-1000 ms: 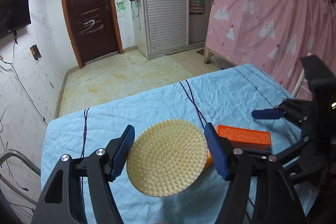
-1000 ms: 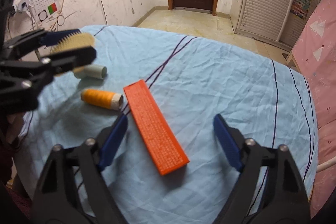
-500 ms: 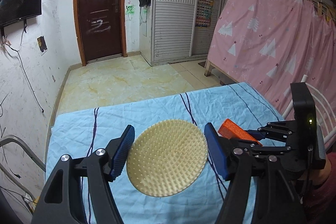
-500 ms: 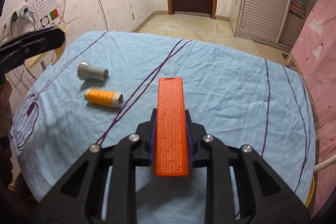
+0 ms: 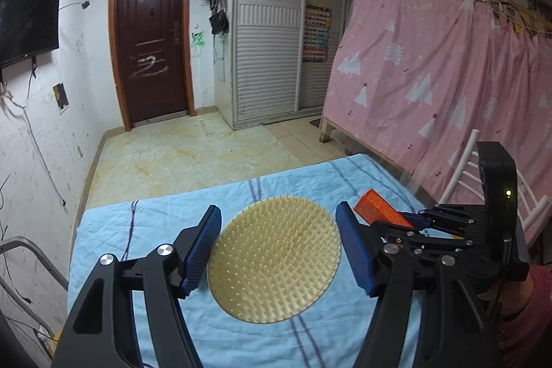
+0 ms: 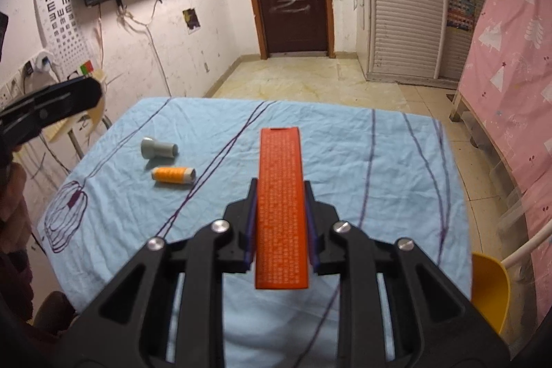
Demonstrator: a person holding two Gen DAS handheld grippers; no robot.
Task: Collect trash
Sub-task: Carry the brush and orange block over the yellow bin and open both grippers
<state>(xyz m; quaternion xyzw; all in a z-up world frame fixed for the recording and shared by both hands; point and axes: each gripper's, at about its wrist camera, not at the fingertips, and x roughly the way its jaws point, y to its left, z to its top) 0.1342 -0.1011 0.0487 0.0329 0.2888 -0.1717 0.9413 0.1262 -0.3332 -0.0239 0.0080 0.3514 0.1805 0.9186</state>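
Both loads up off the cloth (image 6: 396,140) for binning: box (image 6: 281,206) pinched lengthwise in shut right gripper (image 6: 280,230), brush (image 5: 274,259) clamped edgewise across half-open left gripper (image 5: 277,250).

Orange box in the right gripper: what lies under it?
Under the orange box, held by the right gripper, only blue tablecloth shows around it. The patch directly beneath is covered.

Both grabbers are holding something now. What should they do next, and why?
Probably carry both over to the yellow bin at the table's right edge and drop them in. The right gripper is clamped on the orange box, the left gripper holds the round yellow brush, and both are lifted off the blue cloth. The grey tube and orange tube can wait.
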